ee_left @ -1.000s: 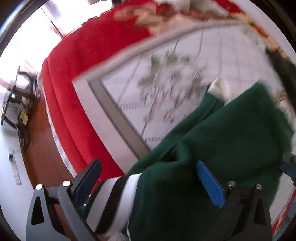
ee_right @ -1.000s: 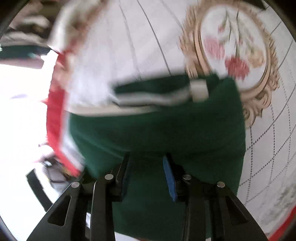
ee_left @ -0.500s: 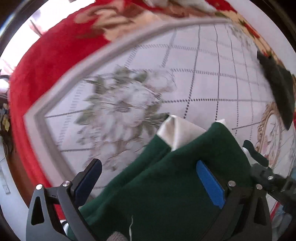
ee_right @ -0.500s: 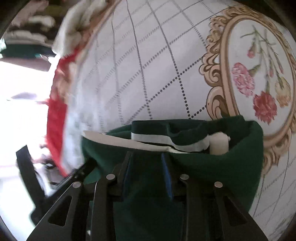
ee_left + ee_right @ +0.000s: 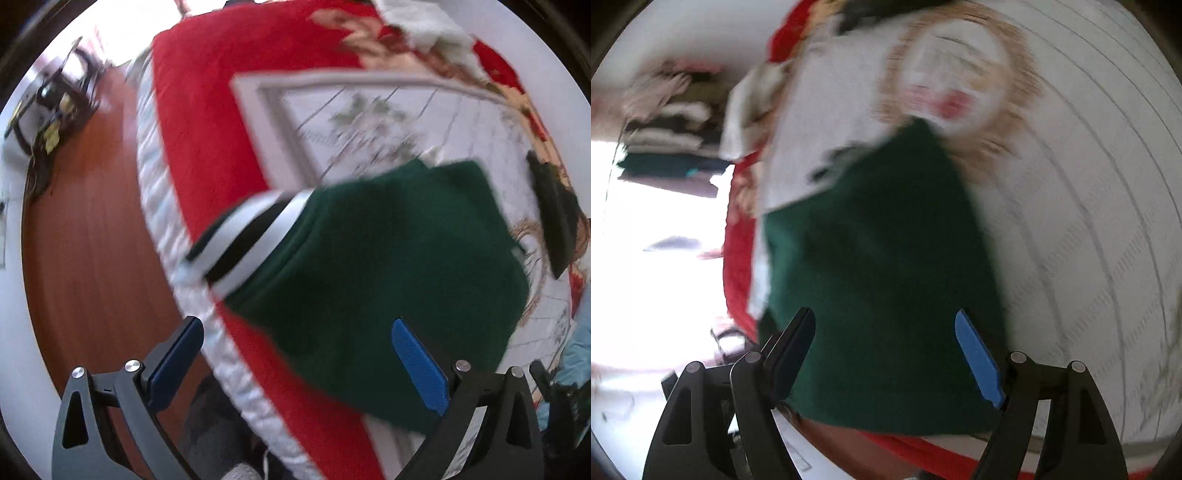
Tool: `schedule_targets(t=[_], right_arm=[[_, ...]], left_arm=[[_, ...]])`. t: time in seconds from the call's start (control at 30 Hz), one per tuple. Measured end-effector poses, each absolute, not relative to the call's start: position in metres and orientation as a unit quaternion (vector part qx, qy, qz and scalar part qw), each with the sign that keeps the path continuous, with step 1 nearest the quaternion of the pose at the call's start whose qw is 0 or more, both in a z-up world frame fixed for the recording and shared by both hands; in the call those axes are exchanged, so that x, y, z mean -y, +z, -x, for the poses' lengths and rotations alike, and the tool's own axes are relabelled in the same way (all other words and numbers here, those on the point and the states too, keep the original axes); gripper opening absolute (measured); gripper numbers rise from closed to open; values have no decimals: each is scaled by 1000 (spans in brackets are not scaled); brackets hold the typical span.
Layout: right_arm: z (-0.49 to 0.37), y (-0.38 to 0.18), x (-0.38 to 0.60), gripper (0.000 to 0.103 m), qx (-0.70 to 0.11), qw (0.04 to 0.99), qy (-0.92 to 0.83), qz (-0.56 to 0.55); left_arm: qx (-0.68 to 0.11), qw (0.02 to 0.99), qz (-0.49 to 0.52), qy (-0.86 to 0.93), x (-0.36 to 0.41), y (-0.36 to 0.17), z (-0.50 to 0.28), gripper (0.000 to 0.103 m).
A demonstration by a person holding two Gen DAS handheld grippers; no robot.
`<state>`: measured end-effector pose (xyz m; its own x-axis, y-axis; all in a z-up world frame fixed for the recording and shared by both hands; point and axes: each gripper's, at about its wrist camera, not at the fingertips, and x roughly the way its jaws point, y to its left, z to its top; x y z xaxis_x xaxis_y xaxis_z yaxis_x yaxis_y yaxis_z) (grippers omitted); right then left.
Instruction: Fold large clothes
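On the bed's [image 5: 207, 122] red-bordered quilt the folded green garment [image 5: 388, 266] lies free; both the left tongs [image 5: 295, 358] and right tongs [image 5: 886, 350], just opened, stand wide; its striped cuff [image 5: 251, 236] should be tucked in before the fold is pressed flat.

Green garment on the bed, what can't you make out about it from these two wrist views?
- Left wrist: green garment, near edge hidden behind the left tongs; motion blur hides fold lines.
- Right wrist: its striped trim is smeared; the bottom hem sits behind the open right tongs.
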<state>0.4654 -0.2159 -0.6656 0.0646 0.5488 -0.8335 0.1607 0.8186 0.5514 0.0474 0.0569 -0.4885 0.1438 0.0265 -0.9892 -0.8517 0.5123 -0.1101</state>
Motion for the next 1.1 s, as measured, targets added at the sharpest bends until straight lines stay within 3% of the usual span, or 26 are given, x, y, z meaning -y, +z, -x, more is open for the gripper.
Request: schedule_targets(t=[0.27, 0.6, 0.67, 0.7, 0.73, 0.77, 0.83, 0.93, 1.1], right_arm=[[-455, -763, 257, 81, -705, 597, 172, -342], [-508, -824, 206, 86, -707, 482, 312, -413], [-513, -828, 198, 85, -715, 470, 313, -413], [-514, -827, 195, 80, -712, 471, 313, -415], [-514, -825, 193, 70, -709, 481, 313, -409], [-513, -823, 191, 66, -707, 488, 310, -408], [-509, -821, 185, 52, -699, 497, 300, -417], [-505, -803, 181, 39, -687, 515, 294, -419], [-503, -749, 182, 35, -658, 541, 315, -418]], left_arm=[[-483, 616, 551, 289, -77, -570, -19, 103], [-429, 657, 561, 265, -90, -583, -65, 103], [-415, 668, 554, 274, -93, -577, -65, 92], [-410, 677, 542, 283, -95, -571, -63, 69], [-405, 687, 532, 284, -95, -566, -64, 54], [-403, 694, 523, 288, -96, -559, -65, 48], [-396, 705, 512, 289, -98, -547, -65, 27], [-394, 717, 497, 291, -100, -532, -68, 20], [-383, 734, 484, 284, -107, -497, -72, 17]])
